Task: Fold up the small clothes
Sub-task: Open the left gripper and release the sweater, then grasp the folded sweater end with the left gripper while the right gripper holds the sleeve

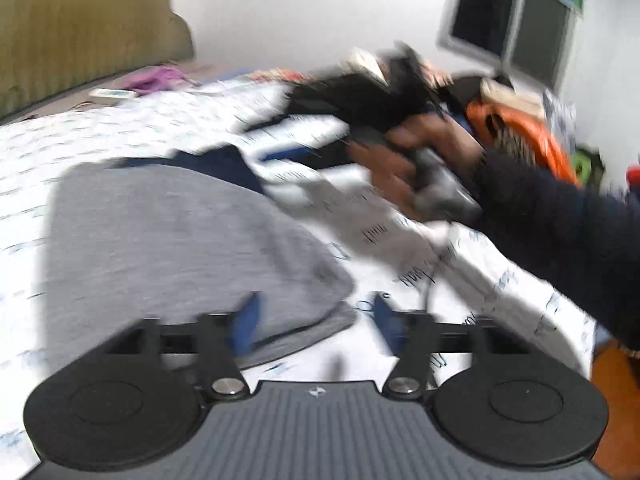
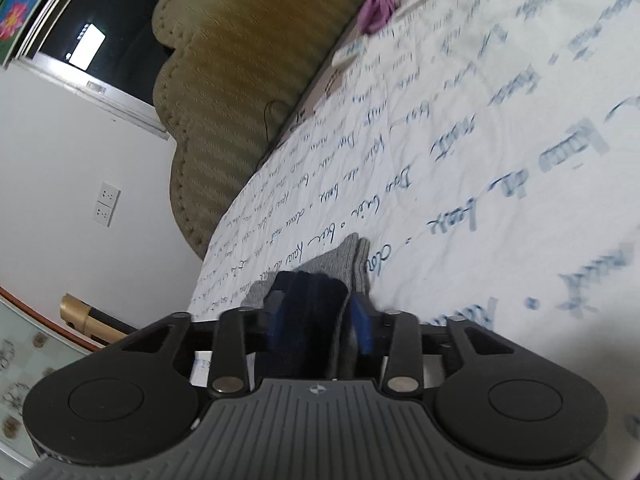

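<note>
We see the grey garment (image 1: 168, 240) lying folded near the bed's (image 1: 60, 132) front edge, our left gripper (image 1: 316, 320) wide and empty; our right gripper (image 2: 316, 312), partly open, has dark-and-grey cloth (image 2: 320, 292) between its pads; more clothes probably remain

There is one grey garment (image 1: 172, 240), one purple cloth (image 1: 154, 78), one orange basket (image 1: 520, 136) and two grippers (image 1: 316, 320) (image 2: 320, 312).

Garment (image 1: 160, 240) lies on the bed (image 1: 120, 128), seemingly before the headboard (image 1: 80, 32).
</note>
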`<state>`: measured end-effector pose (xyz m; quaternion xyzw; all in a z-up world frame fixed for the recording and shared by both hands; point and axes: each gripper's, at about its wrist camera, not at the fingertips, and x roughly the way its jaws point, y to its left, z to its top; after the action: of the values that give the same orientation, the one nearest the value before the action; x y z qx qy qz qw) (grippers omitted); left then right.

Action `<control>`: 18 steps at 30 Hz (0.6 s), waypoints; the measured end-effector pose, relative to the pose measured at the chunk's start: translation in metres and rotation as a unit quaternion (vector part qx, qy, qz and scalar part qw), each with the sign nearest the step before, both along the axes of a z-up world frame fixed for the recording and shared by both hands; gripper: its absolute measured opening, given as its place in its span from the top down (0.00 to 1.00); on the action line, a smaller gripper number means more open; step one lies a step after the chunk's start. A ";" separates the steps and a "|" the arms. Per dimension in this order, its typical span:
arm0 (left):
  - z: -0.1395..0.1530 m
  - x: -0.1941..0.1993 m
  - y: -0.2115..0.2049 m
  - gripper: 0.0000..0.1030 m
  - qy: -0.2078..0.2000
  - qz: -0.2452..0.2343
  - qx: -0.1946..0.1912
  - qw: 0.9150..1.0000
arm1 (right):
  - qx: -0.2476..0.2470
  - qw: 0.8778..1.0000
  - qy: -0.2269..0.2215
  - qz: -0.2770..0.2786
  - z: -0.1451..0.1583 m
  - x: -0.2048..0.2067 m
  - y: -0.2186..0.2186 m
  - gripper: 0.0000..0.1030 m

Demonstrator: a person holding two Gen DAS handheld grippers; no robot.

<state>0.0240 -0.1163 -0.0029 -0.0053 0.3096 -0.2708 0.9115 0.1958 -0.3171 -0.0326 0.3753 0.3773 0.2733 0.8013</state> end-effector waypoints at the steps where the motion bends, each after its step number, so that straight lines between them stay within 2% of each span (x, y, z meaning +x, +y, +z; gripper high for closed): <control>1: 0.004 -0.005 0.017 0.29 -0.009 0.019 -0.012 1.000 | -0.008 1.000 -0.005 0.002 0.003 -0.011 -0.003 0.57; 3: 0.008 -0.006 0.052 0.29 -0.010 0.075 -0.029 0.997 | -0.013 1.000 -0.009 0.017 0.004 -0.035 -0.002 0.50; 5: 0.006 0.001 0.090 0.29 0.012 0.151 -0.065 0.986 | -0.024 0.999 -0.004 0.036 -0.001 -0.061 0.005 0.46; 7: -0.006 0.019 0.121 0.29 0.065 0.209 -0.111 0.969 | -0.032 0.998 0.015 0.054 -0.012 -0.080 0.015 0.46; 9: -0.022 0.041 0.143 0.30 0.124 0.241 -0.166 0.948 | -0.028 0.997 0.029 0.066 -0.021 -0.090 0.025 0.45; 11: -0.038 0.063 0.154 0.30 0.182 0.235 -0.209 0.931 | -0.020 0.997 0.037 0.069 -0.026 -0.095 0.034 0.45; 12: -0.044 0.068 0.156 0.30 0.201 0.234 -0.233 0.922 | -0.017 0.997 0.041 0.067 -0.028 -0.095 0.037 0.45; 13: -0.047 0.069 0.155 0.32 0.207 0.227 -0.251 0.918 | -0.014 0.997 0.044 0.065 -0.028 -0.096 0.040 0.44; 14: -0.049 0.072 0.152 0.45 0.215 0.214 -0.263 0.916 | -0.014 0.997 0.046 0.065 -0.027 -0.097 0.043 0.45; 16: -0.052 0.080 0.144 0.54 0.247 0.187 -0.283 0.908 | -0.014 0.996 0.053 0.069 -0.027 -0.099 0.048 0.46; 17: -0.055 0.085 0.141 0.64 0.255 0.185 -0.283 0.906 | -0.016 0.996 0.054 0.068 -0.027 -0.099 0.050 0.54; 18: -0.057 0.089 0.139 0.75 0.260 0.185 -0.270 0.909 | -0.021 0.996 0.054 0.067 -0.027 -0.100 0.051 0.60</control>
<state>0.1130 0.0222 -0.0600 -0.3782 0.4443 -0.1596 0.7963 0.0955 -0.2656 -0.0595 0.3463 0.4495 0.2977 0.7677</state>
